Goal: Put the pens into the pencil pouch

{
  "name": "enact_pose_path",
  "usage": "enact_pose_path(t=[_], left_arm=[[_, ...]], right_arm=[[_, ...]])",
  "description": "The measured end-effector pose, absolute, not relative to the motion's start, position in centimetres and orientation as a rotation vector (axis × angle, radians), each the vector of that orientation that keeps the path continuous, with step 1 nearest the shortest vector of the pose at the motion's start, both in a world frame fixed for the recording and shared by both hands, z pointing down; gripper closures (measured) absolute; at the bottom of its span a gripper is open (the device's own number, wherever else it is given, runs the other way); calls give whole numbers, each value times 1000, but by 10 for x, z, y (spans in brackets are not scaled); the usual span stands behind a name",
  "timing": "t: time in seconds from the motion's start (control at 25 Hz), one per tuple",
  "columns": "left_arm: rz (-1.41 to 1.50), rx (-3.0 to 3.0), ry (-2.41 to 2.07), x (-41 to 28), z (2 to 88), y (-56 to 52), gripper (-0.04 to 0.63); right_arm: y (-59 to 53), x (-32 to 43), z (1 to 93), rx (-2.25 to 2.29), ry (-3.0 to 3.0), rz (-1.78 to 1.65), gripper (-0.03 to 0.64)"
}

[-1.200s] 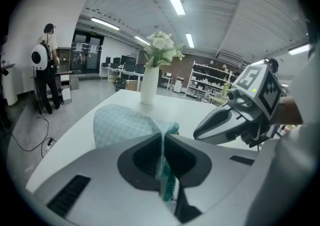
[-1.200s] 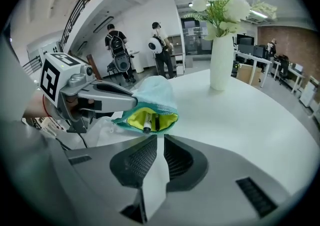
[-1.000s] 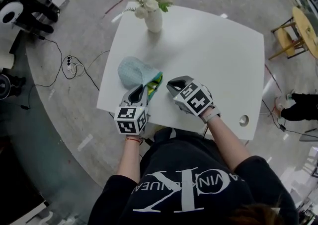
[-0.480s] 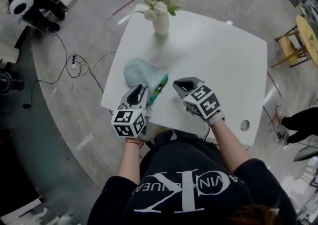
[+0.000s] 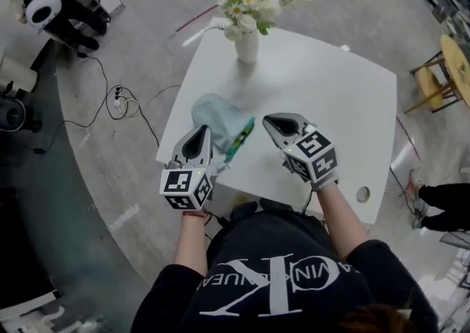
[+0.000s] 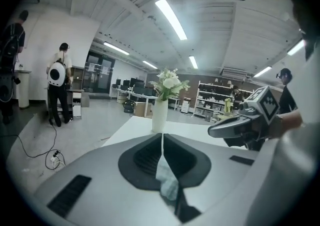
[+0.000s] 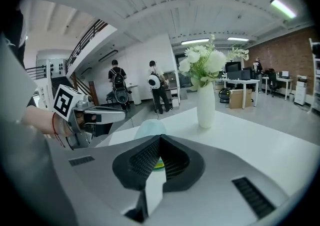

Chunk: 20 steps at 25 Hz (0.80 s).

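The pouch is found lying flat on the near left part of the table. In the head view its long axis runs on a diagonal from far left to near right. The rounded closed end is turned to the far left, and the mouth is pointed at the near edge, into the gap between the two grippers. A green-and-yellow strip is shown at the mouth, but whether it is pens or lining cannot be told. No loose pen is seen on the table. The left gripper is held at the pouch's near left edge. Its jaws have just been closing and are now met, with nothing seen clamped between them; pouch fabric is seen only beyond and below them. The right gripper is held to the right of the mouth, apart from it, with its jaws pressed together on nothing. A vase stands well apart at the far side. The loading step is judged done or all but done, with both tools off the work. The next move is judged to call for a check that nothing sticks out, then a closing of the mouth — one tool steadying the fabric while the other draws along the diagonal. No zip pull can be made out.
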<state>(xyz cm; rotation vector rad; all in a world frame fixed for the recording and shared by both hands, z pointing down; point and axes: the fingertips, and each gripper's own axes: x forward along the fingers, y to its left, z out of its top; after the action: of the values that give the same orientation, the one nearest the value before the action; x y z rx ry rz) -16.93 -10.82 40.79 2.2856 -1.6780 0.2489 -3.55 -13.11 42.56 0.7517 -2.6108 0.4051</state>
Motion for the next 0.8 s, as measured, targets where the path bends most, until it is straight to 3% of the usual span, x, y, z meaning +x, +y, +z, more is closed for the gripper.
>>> enact_pose_path(t=[0.8], left_arm=[[85,2286,-1952,-216,337,-91,591]], right_arm=[[-135,-45,359,778,-2781,277,607]])
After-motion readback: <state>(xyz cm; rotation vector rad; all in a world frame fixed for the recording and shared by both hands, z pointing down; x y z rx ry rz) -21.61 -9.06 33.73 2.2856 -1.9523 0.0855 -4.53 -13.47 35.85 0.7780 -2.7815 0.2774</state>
